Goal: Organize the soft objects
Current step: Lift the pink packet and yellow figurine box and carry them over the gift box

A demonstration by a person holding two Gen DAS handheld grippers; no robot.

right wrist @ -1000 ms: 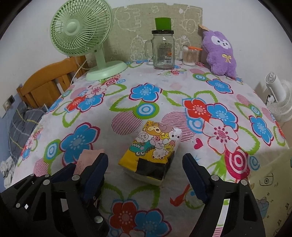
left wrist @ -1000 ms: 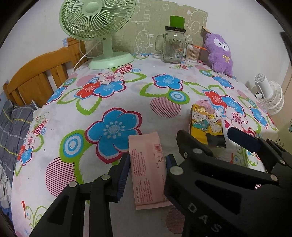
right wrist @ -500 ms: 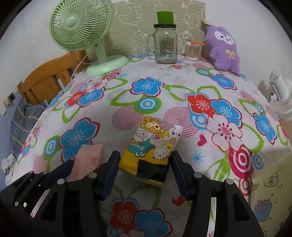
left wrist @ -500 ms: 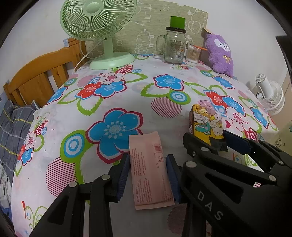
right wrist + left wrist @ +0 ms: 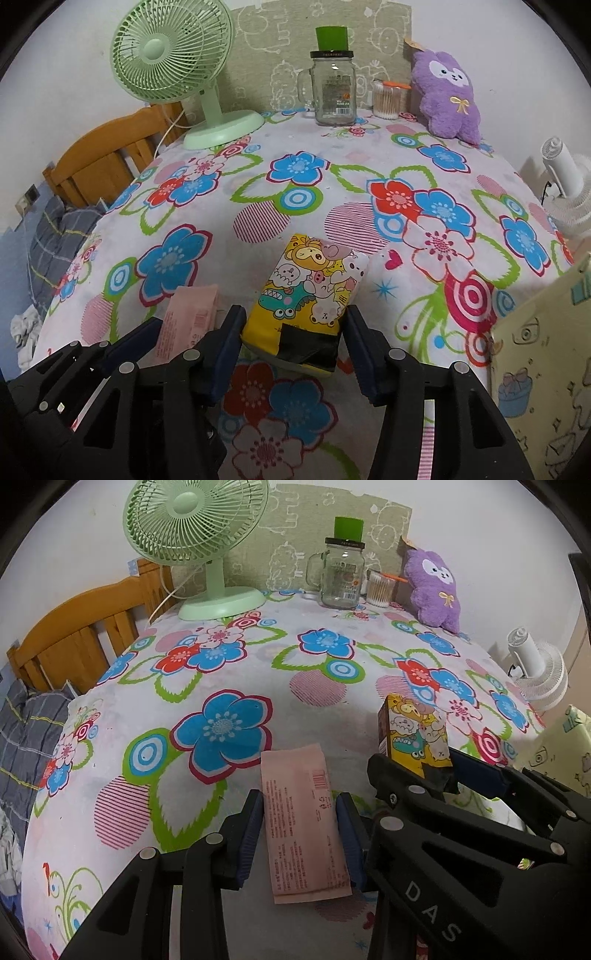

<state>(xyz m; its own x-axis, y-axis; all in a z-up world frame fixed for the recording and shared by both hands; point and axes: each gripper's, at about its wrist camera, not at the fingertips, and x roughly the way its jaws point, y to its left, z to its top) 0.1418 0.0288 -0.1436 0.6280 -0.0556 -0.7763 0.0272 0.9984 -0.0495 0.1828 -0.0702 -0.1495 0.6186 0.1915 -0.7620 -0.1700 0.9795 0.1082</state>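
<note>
- Where the floral tablecloth [image 5: 110, 812] drops away on the outer side of the left gripper [image 5: 300, 830], a rounded table edge is seen, with a wooden chair [image 5: 77, 635] and grey checked fabric [image 5: 22, 731] beyond it.
- Ahead of both pairs of fingers, open cloth is seen up to the green fan [image 5: 173, 74], the glass jar [image 5: 334, 88], the cotton-swab cup [image 5: 387, 101] and the purple plush [image 5: 448, 96] at the far edge.
- Beside the outer finger of the right gripper [image 5: 295, 347], room is narrowed by a pale yellow box [image 5: 546, 354].
- The pink packet [image 5: 303, 819] is clamped between the blue pads of the left gripper; its long axis is laid along the fingers, its far end pointing ahead past the tips and its near end reaching back between them.
- The yellow cartoon tissue pack [image 5: 314, 295] is gripped at its near, black-taped end by the right gripper, both pads touching its sides; its long axis is also run forward, tilted slightly toward the outer finger.
- Both items are seen side by side near the table's front edge.
</note>
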